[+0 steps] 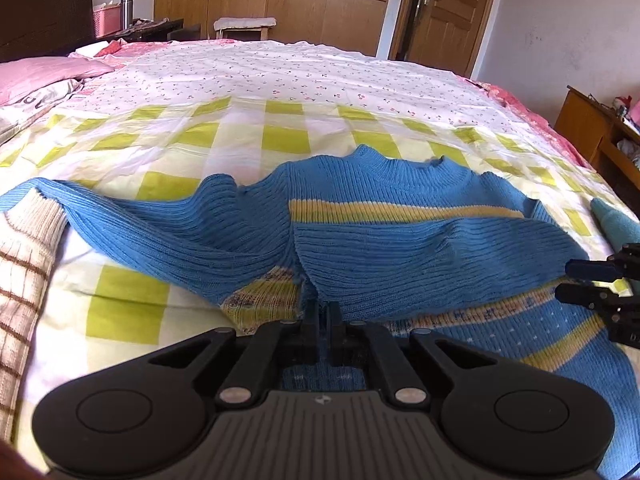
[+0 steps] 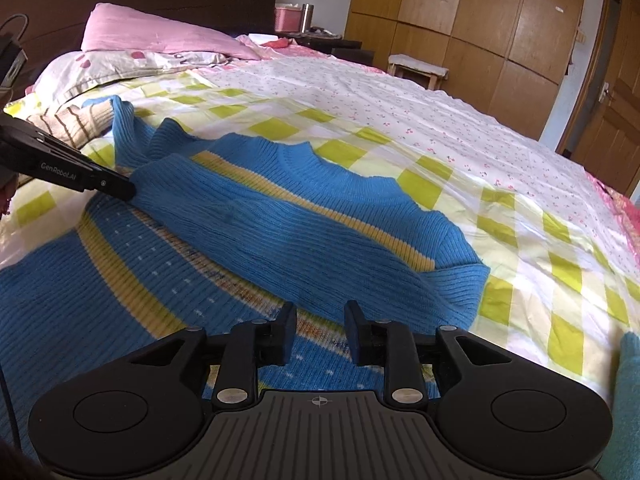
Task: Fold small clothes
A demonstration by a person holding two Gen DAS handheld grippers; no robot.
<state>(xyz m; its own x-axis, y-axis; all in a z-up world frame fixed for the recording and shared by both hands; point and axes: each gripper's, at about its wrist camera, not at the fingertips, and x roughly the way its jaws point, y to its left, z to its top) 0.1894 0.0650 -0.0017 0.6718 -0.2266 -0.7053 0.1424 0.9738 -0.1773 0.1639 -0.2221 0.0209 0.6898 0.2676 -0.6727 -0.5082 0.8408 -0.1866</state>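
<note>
Left hand-held gripper (image 1: 322,314): clamped on blue sweater (image 1: 400,240) fabric; side reads "GenRobot.AI".
Right hand-held gripper (image 2: 320,334): jaws apart, over the sweater, gripping nothing.
Sweater: partly folded on checked bed (image 1: 280,80).

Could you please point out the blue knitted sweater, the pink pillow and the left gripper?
blue knitted sweater (image 1: 400,248), left wrist view, folded-over upper body.
pink pillow (image 2: 160,34), right wrist view, middle of its top face.
left gripper (image 1: 323,322), left wrist view, between its fingertips.
</note>
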